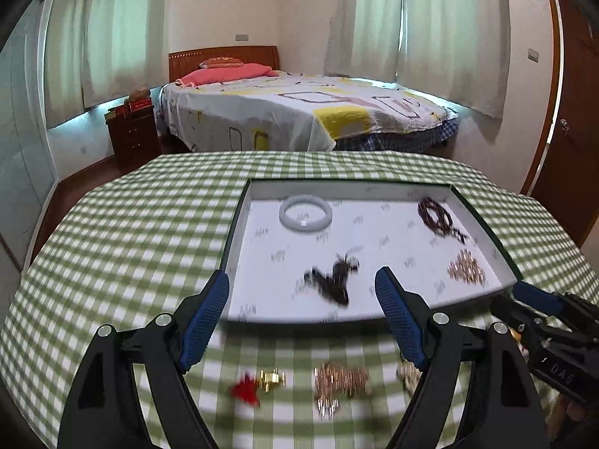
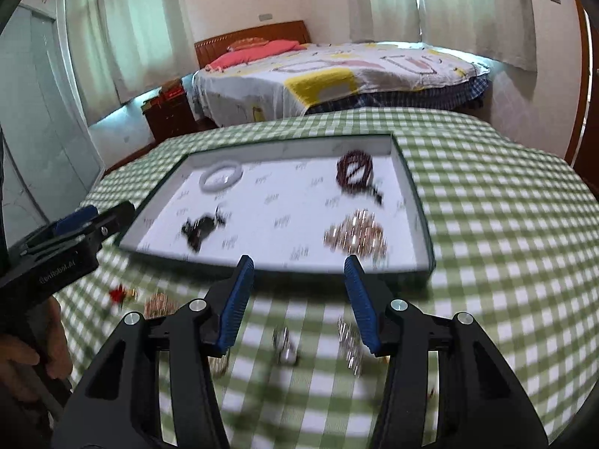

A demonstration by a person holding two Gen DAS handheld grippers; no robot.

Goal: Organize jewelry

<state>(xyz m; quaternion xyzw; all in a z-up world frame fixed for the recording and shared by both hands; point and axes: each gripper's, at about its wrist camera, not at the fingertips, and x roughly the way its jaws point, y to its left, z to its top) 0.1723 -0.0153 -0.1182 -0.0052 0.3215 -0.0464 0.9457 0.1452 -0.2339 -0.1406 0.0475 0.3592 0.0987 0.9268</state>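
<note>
Both my left gripper (image 1: 301, 301) and right gripper (image 2: 298, 284) are open and empty; drop squarely over gold chain pile (image 1: 342, 379) before closing, then lift into tray (image 1: 239, 217).

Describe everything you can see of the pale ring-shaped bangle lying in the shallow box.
The pale, milky-white ring-shaped bangle looks like smooth jade or glass, one thick unbroken hoop with a small bright glint on its near edge. It lies flat on the printed white floor of the shallow dark-rimmed box, in the far left corner, close to the walls. Nothing else touches it; the dark beaded pieces and the gold chain pile lie apart from it, and neither gripper is near.
</note>
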